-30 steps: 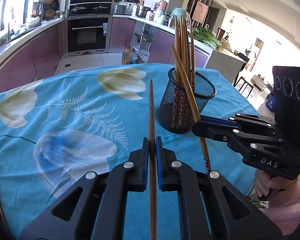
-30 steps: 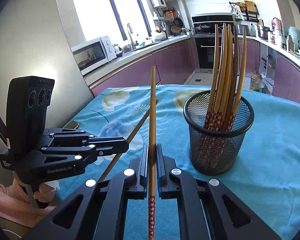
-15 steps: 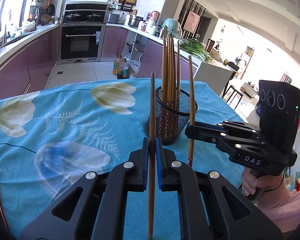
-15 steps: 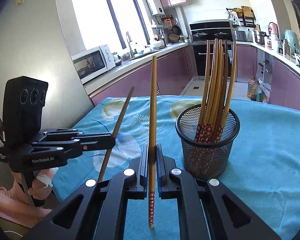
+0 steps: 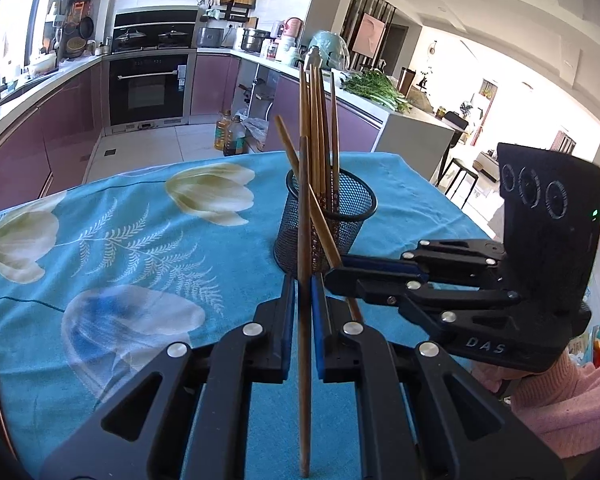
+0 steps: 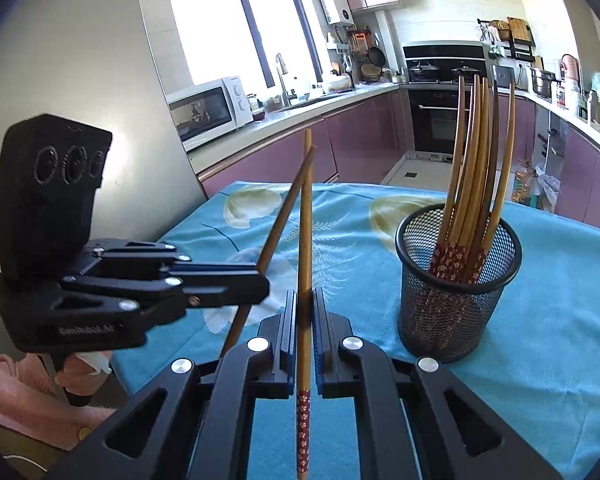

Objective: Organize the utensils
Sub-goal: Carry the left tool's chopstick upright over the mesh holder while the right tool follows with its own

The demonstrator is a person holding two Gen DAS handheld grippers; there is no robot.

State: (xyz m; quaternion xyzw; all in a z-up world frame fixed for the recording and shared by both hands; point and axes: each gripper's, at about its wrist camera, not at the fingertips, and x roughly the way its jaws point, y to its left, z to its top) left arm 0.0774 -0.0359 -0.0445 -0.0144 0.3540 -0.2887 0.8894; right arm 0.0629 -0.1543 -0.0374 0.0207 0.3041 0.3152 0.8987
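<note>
Judging from how things lie, the sorting is well along; the mesh holder (image 6: pixel 458 280) on the blue flowered tablecloth (image 5: pixel 120 240) already carries a bundle of chopsticks (image 6: pixel 474 168) standing upright, patterned ends down; no loose utensils show on the visible cloth, so what is left seems to be just the two sticks in the grippers, though parts of the table lie outside both views.

In the left wrist view, the left gripper (image 5: pixel 305 292) is clenched on a plain brown chopstick (image 5: pixel 304 216); the stick runs from 6 o'clock up to 12 o'clock between the blue pads, crossing in front of the holder, which sits just beyond at about 1 o'clock. The right gripper (image 5: pixel 332 276) enters from 3 o'clock, held by a hand in a pink sleeve (image 5: pixel 560 400); it is clamped on a second chopstick (image 5: pixel 300 176) that leans toward 11 o'clock and crosses the first.

In the right wrist view, that second stick stands nearly upright in the closed jaws, its red patterned end pointing down to 6 o'clock; the holder sits at 2 o'clock, near but apart. Both sticks are above the cloth, beside the holder and not yet in it; each probably wants lifting over the rim and lowering in, patterned end down to match the rest.
</note>
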